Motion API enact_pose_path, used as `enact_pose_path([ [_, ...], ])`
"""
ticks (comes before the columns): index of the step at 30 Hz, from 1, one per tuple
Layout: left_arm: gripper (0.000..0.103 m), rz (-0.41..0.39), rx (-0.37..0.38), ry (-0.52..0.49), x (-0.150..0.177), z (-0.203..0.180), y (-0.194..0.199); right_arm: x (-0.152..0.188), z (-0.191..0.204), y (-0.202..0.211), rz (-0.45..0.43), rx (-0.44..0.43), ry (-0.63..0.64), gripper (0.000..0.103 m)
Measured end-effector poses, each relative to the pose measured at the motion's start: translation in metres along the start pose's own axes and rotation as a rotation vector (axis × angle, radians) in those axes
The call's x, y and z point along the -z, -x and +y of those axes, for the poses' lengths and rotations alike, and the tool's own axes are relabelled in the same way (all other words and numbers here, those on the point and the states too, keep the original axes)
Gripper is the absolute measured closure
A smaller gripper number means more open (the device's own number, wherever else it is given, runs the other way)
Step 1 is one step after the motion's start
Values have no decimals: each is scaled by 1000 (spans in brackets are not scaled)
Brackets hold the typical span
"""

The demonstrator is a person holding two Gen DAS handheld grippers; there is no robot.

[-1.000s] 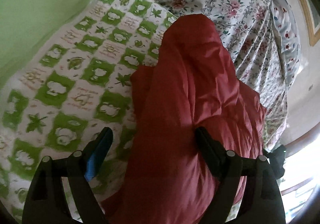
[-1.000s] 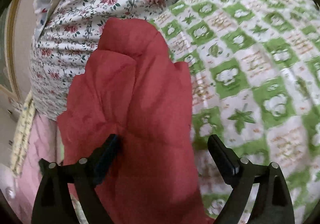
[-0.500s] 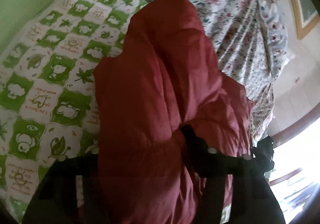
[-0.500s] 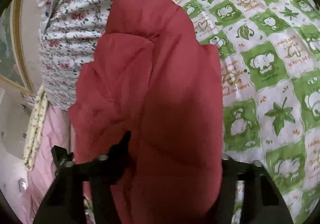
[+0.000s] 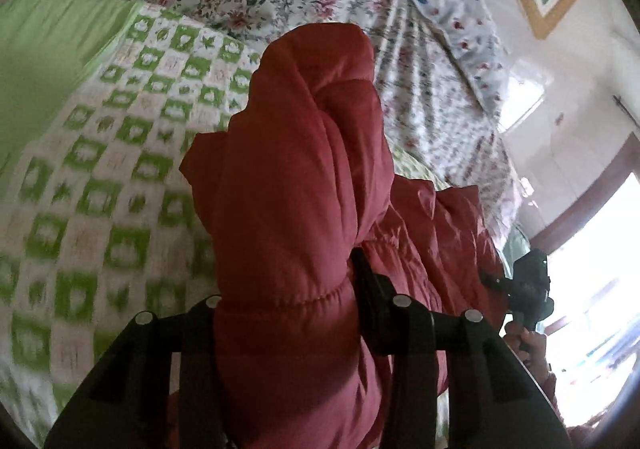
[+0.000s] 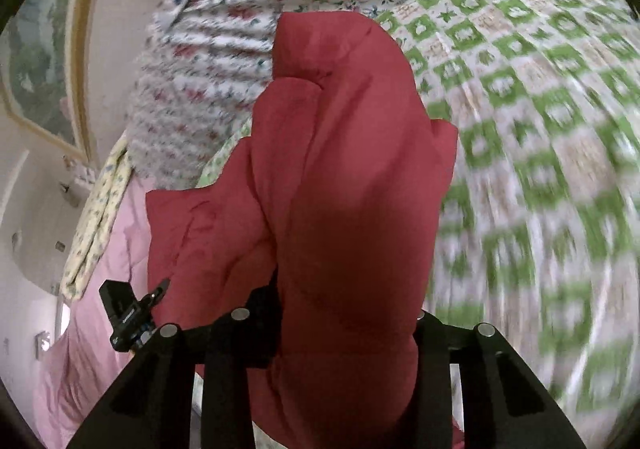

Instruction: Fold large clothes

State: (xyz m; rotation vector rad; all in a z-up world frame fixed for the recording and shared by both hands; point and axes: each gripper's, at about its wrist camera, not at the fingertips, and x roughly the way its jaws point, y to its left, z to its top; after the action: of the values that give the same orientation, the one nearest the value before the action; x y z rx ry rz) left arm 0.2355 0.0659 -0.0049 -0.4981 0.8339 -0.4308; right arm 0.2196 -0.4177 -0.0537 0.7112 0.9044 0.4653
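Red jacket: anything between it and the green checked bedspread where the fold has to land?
Nothing visible. Both grippers, left and right, grip the red jacket, and the green checked bedspread beside it shows only bare fabric.

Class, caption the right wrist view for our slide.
Right gripper clamps a red padded jacket above a green-checked bedspread.

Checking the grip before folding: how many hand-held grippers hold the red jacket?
2: the left hand-held gripper and right hand-held gripper each clamp the jacket.
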Motion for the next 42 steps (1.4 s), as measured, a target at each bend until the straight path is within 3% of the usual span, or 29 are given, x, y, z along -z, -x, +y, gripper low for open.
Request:
enact_pose_path([
  [6, 64, 20, 36, 62, 59, -1, 41, 65, 0, 32, -1, -32, -27, 66],
  [10, 64, 15, 22, 64, 80, -4, 55, 91, -2, 41, -9, -25, -19, 66],
  [19, 62, 23, -159, 35, 95, 5, 34, 98, -21, 29, -73, 79, -33, 54],
  [30, 50, 41, -265, 35, 91, 14, 14, 98, -40, 19, -107, 150, -60, 31],
  [35, 40, 33, -344, 5, 94, 9, 10, 102, -43, 19, -130, 165, -58, 25],
  [39, 27, 21, -460, -28, 96, -3, 10, 105, -42, 21, -143, 180, -45, 23],
  [42, 23, 19, -528, -55, 96, -11, 10, 108, -42, 22, -154, 184, -45, 22],
])
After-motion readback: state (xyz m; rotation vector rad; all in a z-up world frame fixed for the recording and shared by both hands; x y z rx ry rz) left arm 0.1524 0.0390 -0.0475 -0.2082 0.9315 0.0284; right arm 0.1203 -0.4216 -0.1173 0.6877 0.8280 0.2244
